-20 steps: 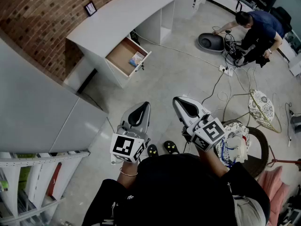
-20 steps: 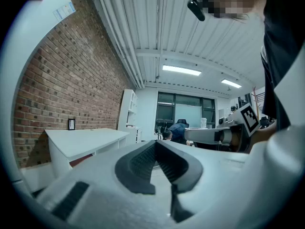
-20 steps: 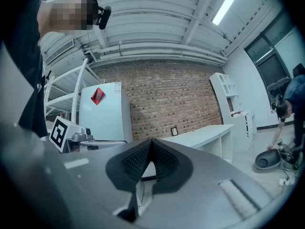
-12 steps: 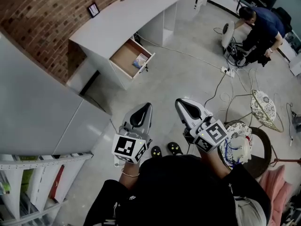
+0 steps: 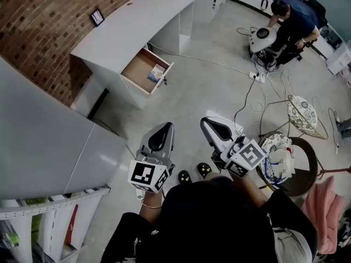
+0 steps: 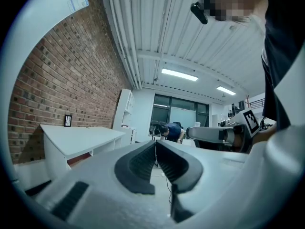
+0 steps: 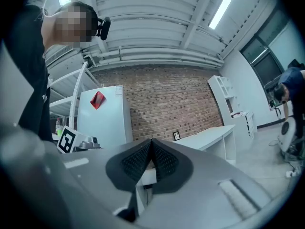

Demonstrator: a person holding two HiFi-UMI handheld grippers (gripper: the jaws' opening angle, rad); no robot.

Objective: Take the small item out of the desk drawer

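You seemed barely begun: the drawer [image 5: 137, 67] of the far desk [image 5: 131, 23] stood open, the small item [image 5: 156, 73] inside, well apart from your left gripper [image 5: 164, 129] and right gripper [image 5: 210, 126], both closed on nothing.

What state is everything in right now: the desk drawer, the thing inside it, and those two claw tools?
desk drawer: pulled open.
small item: lying inside the drawer, untouched.
left gripper: shut, empty, well short of the desk.
right gripper: shut, empty, well short of the desk.
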